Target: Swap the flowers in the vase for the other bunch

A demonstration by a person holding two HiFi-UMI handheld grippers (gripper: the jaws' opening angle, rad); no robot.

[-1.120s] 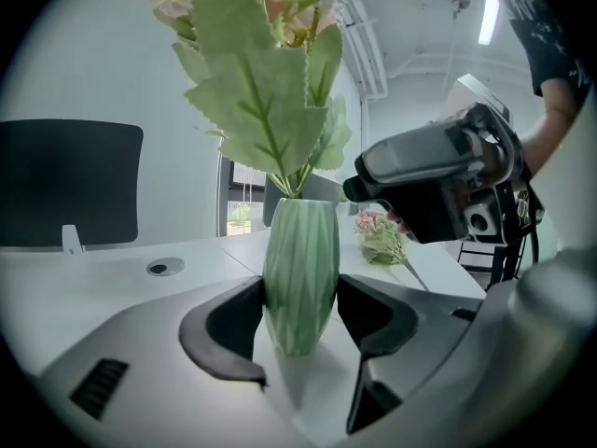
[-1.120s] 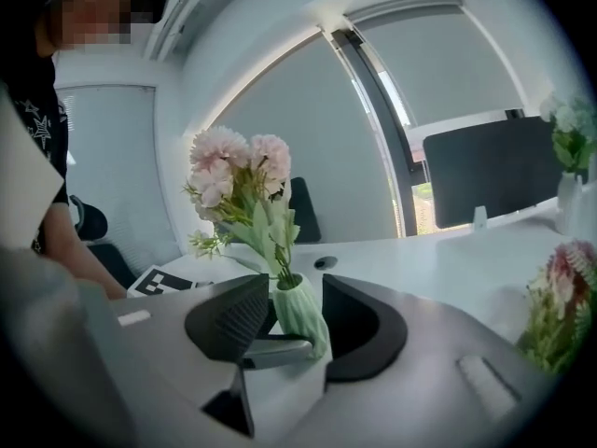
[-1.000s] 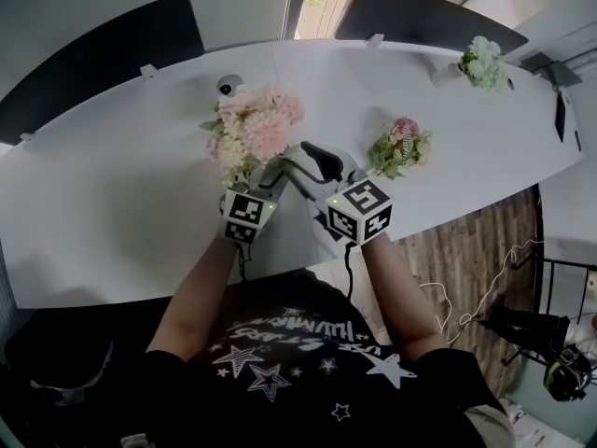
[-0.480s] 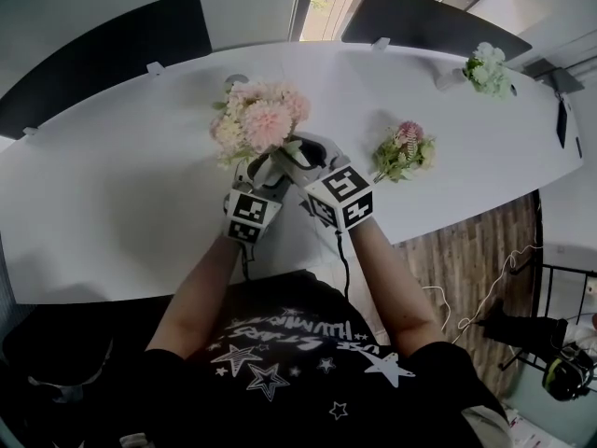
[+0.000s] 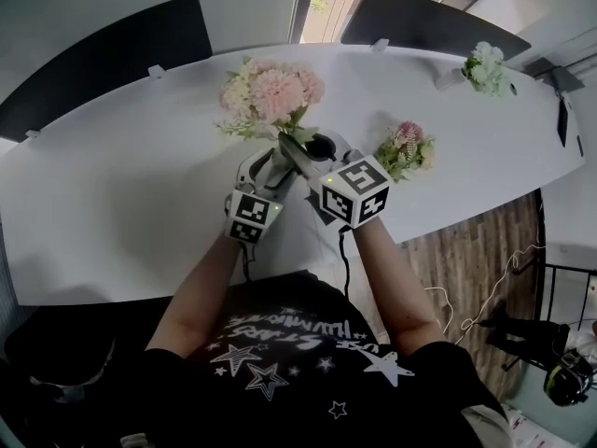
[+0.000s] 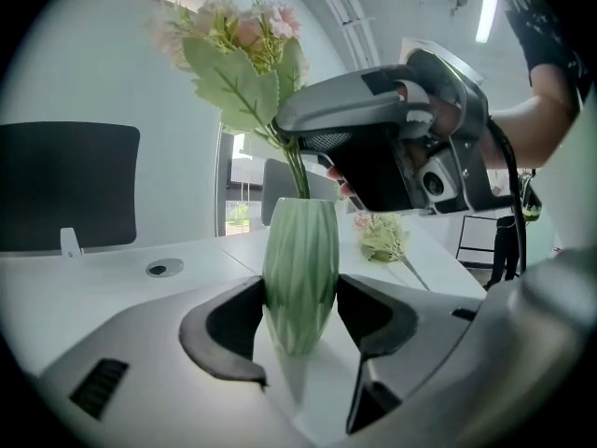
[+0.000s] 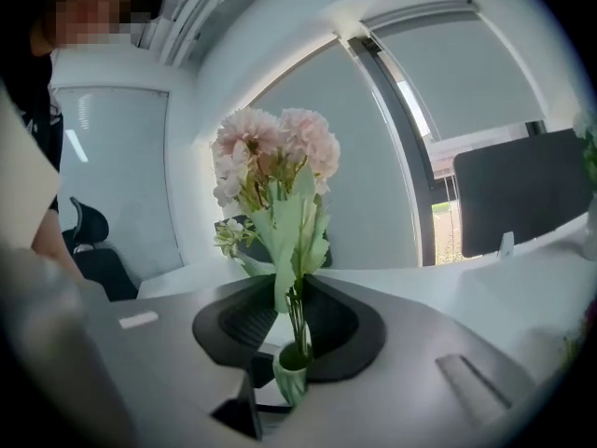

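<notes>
Bouquet (image 7: 277, 171) in right hand-held gripper (image 7: 291, 297), jaws just closing.

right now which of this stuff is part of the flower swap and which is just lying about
In the job:
vase, held by the left tongs
pink bunch in it; right tongs have just been closing on its stems
spare bunch lying to the right, likely next in

Lying about:
pale bunch at the far end
cable port
chairs
</notes>
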